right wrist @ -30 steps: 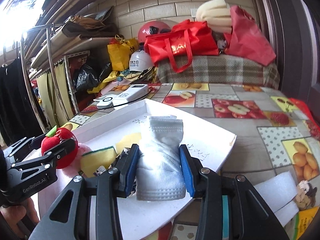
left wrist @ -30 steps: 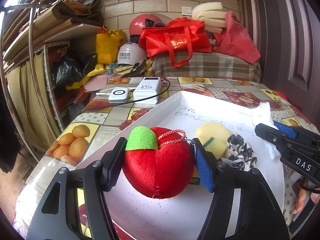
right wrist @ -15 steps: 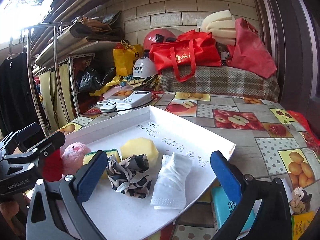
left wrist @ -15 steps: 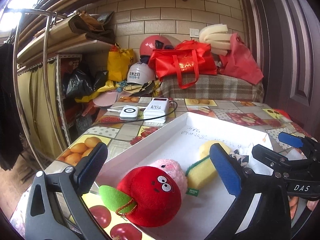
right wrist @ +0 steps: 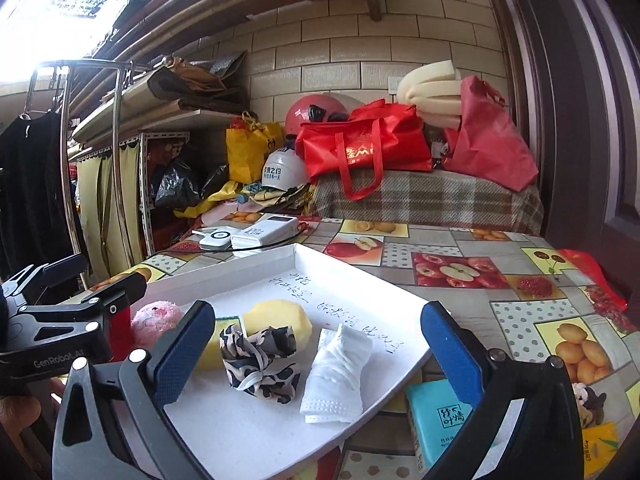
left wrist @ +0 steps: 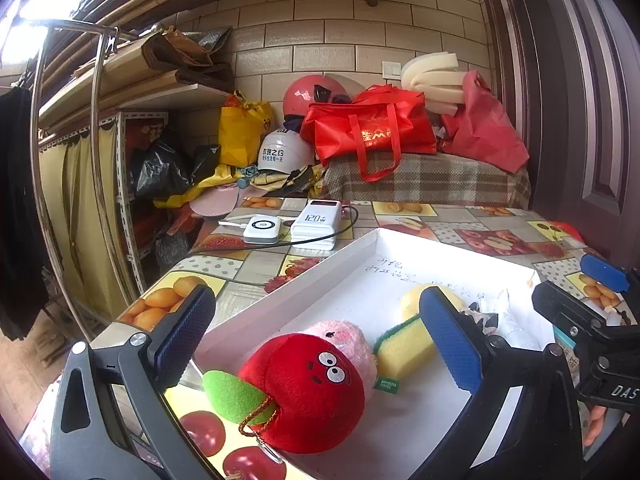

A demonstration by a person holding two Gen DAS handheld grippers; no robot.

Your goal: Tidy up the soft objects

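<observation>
A white tray (left wrist: 332, 268) (right wrist: 360, 276) holds soft things. A red plush apple (left wrist: 308, 392) with a green leaf lies on its side at the tray's near left edge. Behind it sit a pink plush (left wrist: 344, 336) (right wrist: 156, 318), a yellow-green sponge (left wrist: 404, 348), a yellow round sponge (right wrist: 278, 318), a black-and-white scrunchie (right wrist: 260, 364) and a folded white cloth (right wrist: 336, 376). My left gripper (left wrist: 320, 344) is open and empty above the apple. My right gripper (right wrist: 316, 354) is open and empty above the scrunchie and cloth.
The table has a fruit-pattern cloth (right wrist: 520, 300). Two white power banks (left wrist: 316, 224) with a black cable lie behind the tray. A teal tissue pack (right wrist: 440, 420) lies by the tray's right edge. Bags and helmets pile at the back.
Both grippers opened and let go: the apple dropped onto its side in the tray, the white cloth came to rest in the tray. Both grippers then lifted and pulled back a little.
</observation>
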